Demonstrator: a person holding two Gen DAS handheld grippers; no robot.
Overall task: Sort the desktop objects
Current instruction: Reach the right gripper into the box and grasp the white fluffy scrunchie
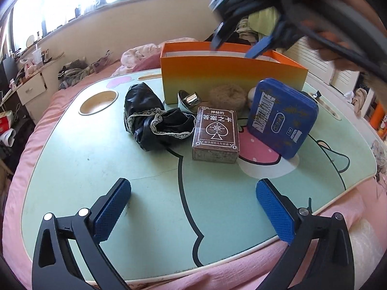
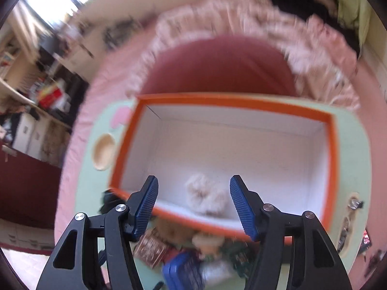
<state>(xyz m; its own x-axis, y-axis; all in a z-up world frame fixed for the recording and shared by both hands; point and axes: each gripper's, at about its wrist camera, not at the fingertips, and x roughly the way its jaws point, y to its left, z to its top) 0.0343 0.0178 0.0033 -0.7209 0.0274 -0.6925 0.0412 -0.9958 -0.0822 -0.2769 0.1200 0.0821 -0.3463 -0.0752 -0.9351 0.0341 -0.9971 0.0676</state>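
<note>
An orange box (image 1: 232,77) stands open at the back of the mint lap table (image 1: 96,164). In front of it lie a black lace cloth (image 1: 150,118), a brown card deck (image 1: 215,135), a blue tin (image 1: 281,117) leaning upright, a silver piece (image 1: 189,99) and a brown fuzzy scrunchie (image 1: 227,95). My left gripper (image 1: 193,203) is open and empty above the table's near edge. My right gripper (image 2: 193,205) is open and empty above the box (image 2: 329,125); it also shows in the left wrist view (image 1: 234,46). A pale fluffy scrunchie (image 2: 208,195) lies inside the box.
The table sits on a pink bed (image 1: 43,130). It has a round cup hole (image 1: 99,101) at the back left. A crumpled pink blanket (image 2: 241,19) lies behind the box. Cluttered shelves (image 2: 29,96) stand to the left.
</note>
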